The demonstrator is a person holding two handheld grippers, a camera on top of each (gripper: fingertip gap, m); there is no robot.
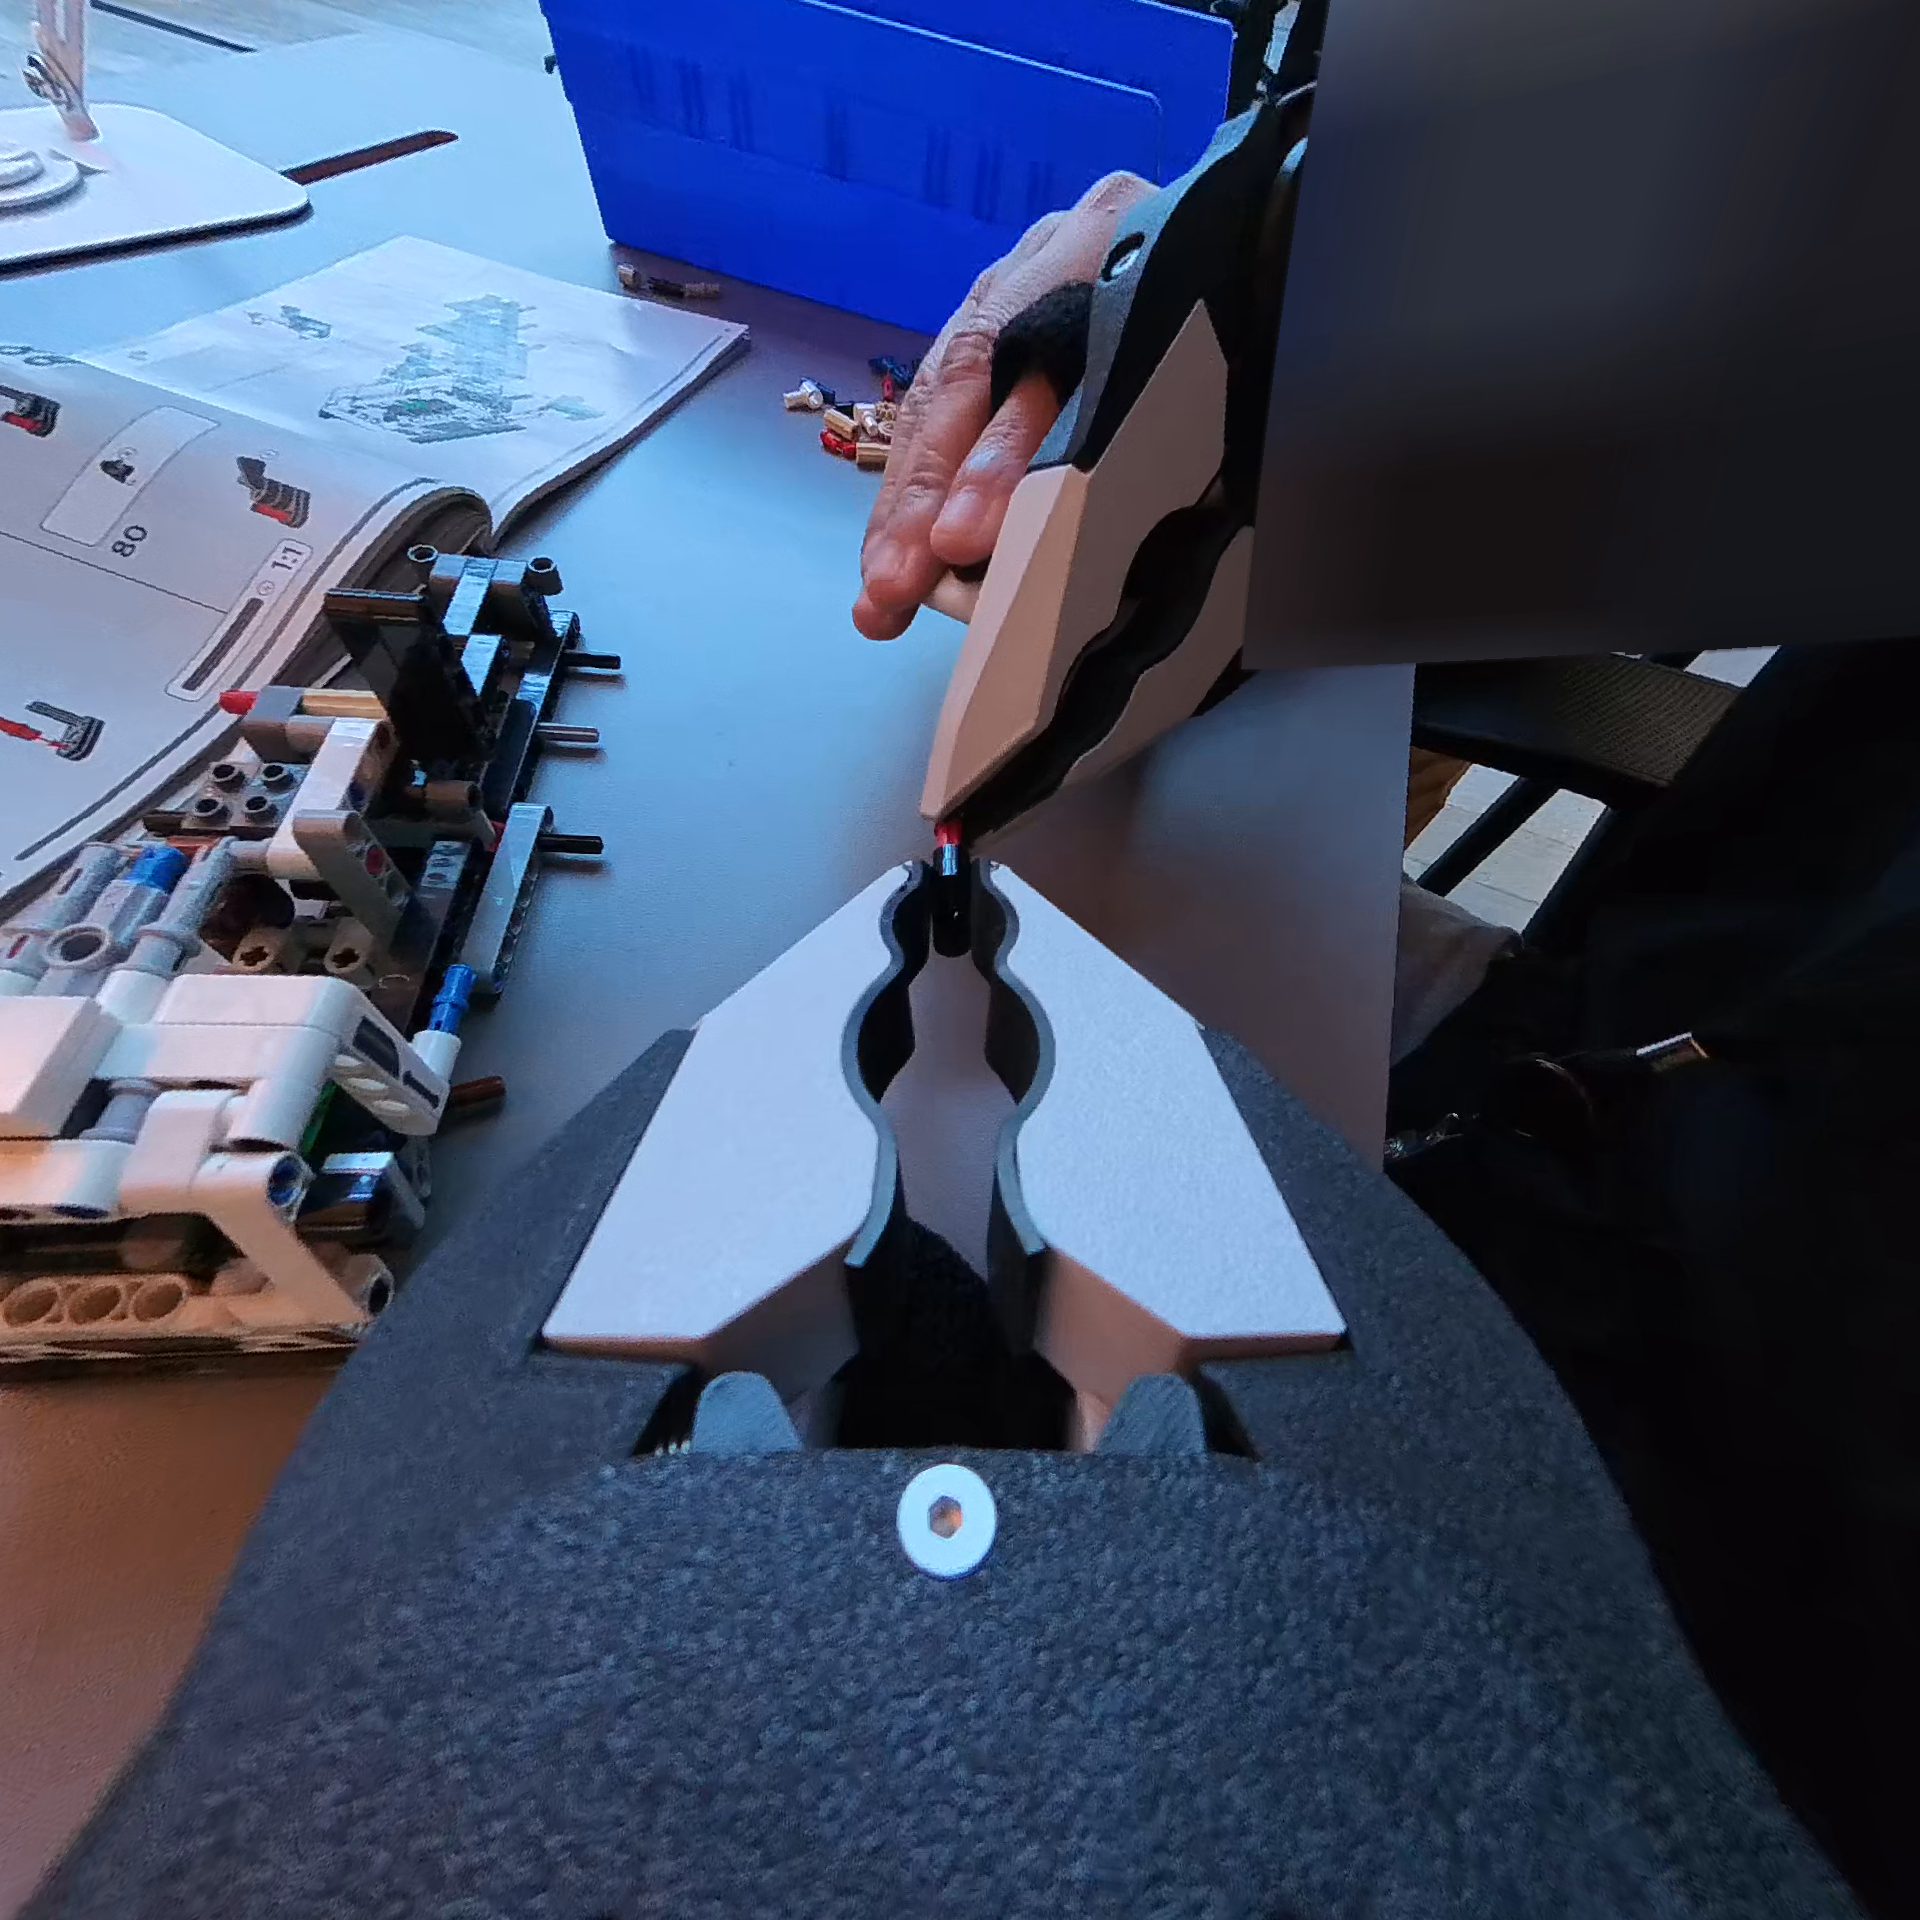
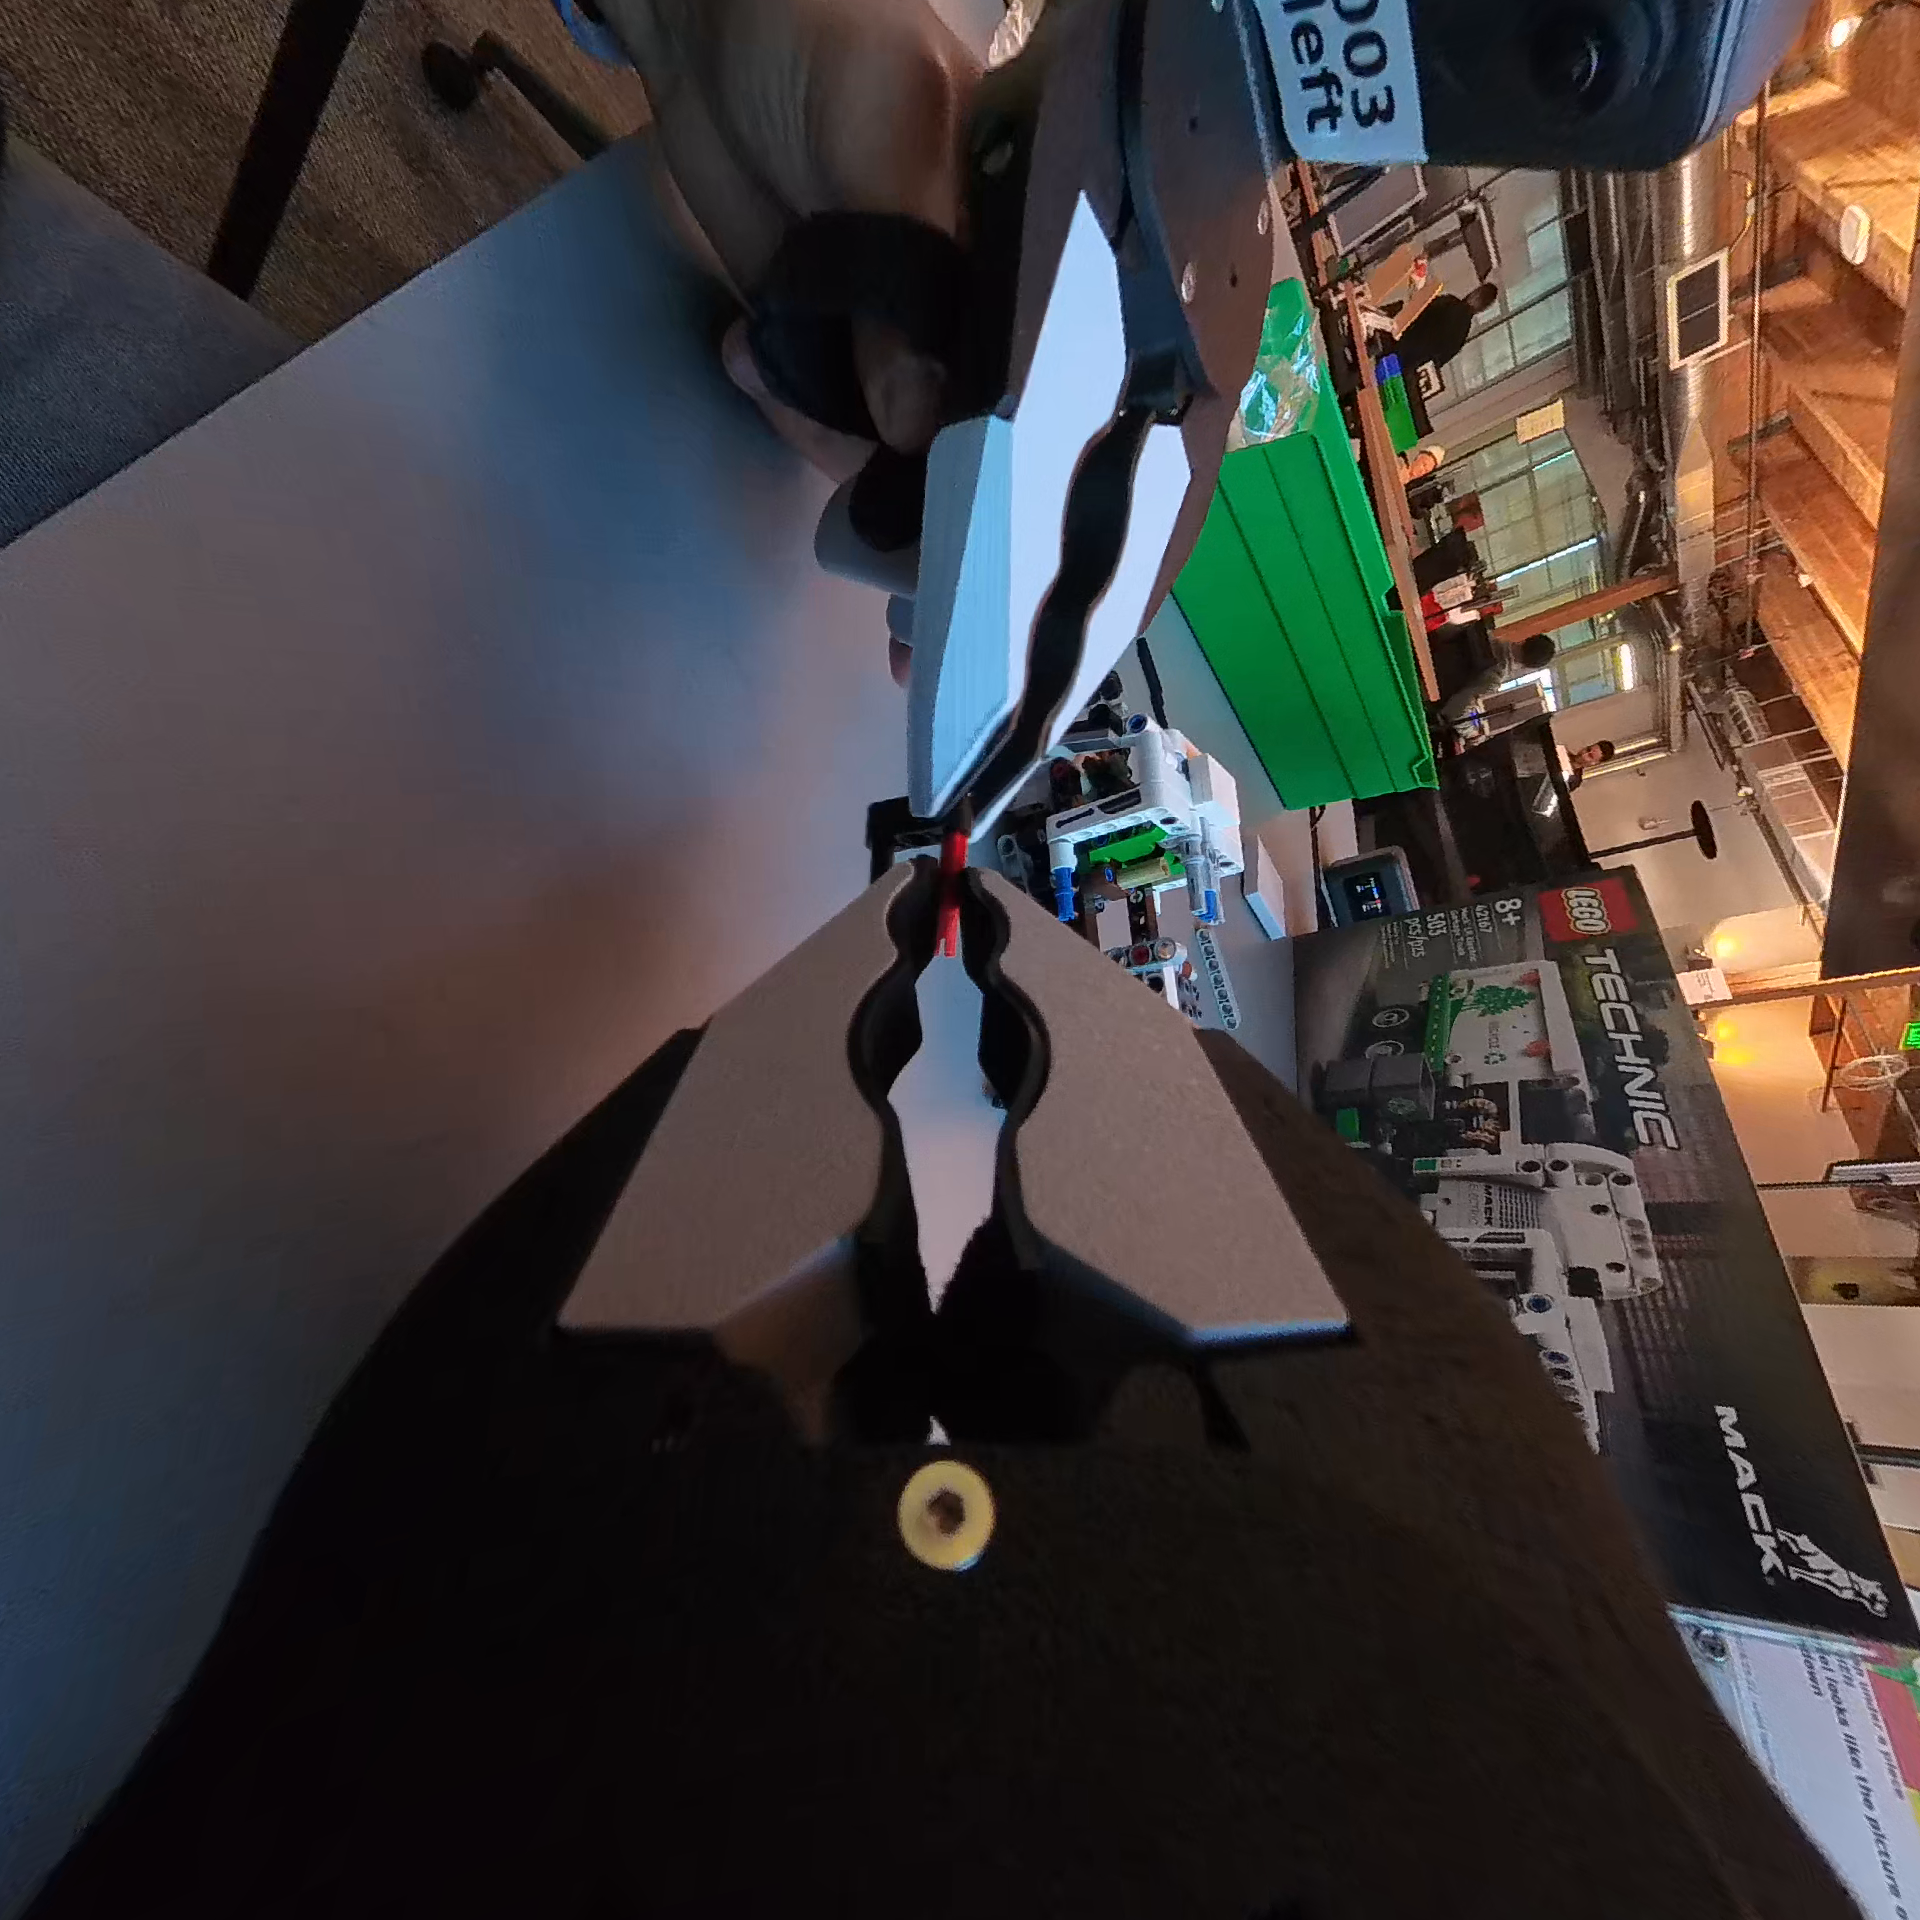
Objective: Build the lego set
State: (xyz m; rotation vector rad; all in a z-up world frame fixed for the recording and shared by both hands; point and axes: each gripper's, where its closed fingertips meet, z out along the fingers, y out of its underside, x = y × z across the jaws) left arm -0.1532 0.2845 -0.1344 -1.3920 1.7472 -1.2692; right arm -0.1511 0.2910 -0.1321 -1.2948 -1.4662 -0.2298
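Observation:
My left gripper (image 1: 949, 881) is shut on a small black connector (image 1: 948, 914), held above the table's near edge. A short red axle (image 1: 948, 834) sticks out of its far end. My right gripper (image 1: 953, 816) comes down from the upper right, tip to tip with the left, and pinches that red end. In the right wrist view my right gripper (image 2: 940, 881) is shut on the red axle (image 2: 950, 909). The left gripper (image 2: 951, 802) meets it from above. The part-built white and black model (image 1: 260, 935) lies on the table to the left; it also shows in the right wrist view (image 2: 1132, 821).
An open instruction booklet (image 1: 312, 416) lies behind the model. A blue bin (image 1: 862, 156) stands at the back with loose small pieces (image 1: 852, 410) before it. A hand (image 1: 956, 436) grips the right tool. A green bin (image 2: 1299, 623) and the set's box (image 2: 1507, 1143) stand beyond. The grippers are tip to tip, or close to it.

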